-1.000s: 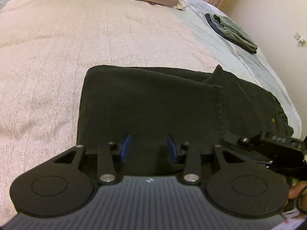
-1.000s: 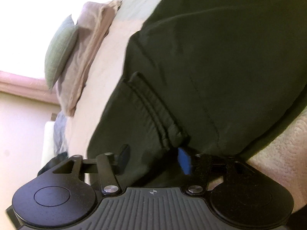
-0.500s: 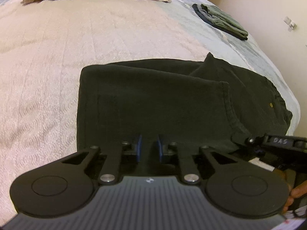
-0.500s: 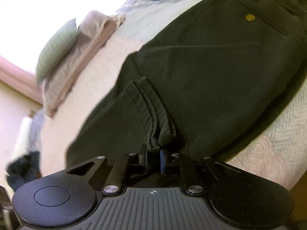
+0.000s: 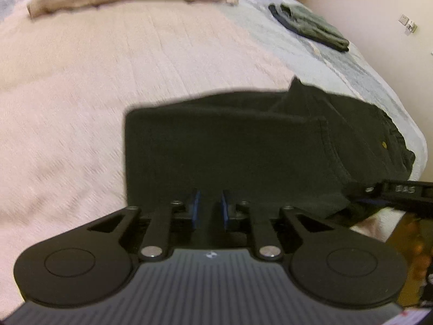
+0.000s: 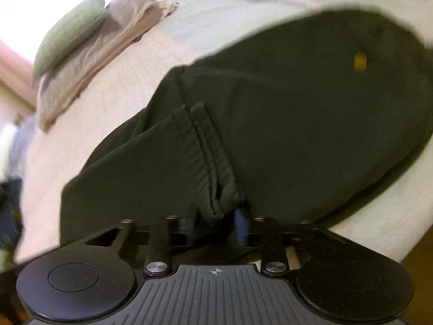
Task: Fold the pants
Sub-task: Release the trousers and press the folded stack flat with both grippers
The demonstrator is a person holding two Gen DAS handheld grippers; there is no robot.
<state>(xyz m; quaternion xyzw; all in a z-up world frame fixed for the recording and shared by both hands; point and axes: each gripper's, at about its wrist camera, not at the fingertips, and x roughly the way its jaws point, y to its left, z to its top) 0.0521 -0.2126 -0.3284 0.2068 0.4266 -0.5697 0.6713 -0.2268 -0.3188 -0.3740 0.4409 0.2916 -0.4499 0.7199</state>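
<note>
Pants (image 5: 230, 146), dark and soft, lie partly folded on your pale bedspread (image 5: 81, 94) near its edge. Your left gripper (image 5: 208, 211) pinches the near fold, jaws clamped on cloth. Your right gripper (image 6: 216, 222) has just been opening, with the hemmed leg cuff (image 6: 208, 162) loosely between parted jaws. The limp, light fabric will likely sag, so grip thick hems or corners.
</note>
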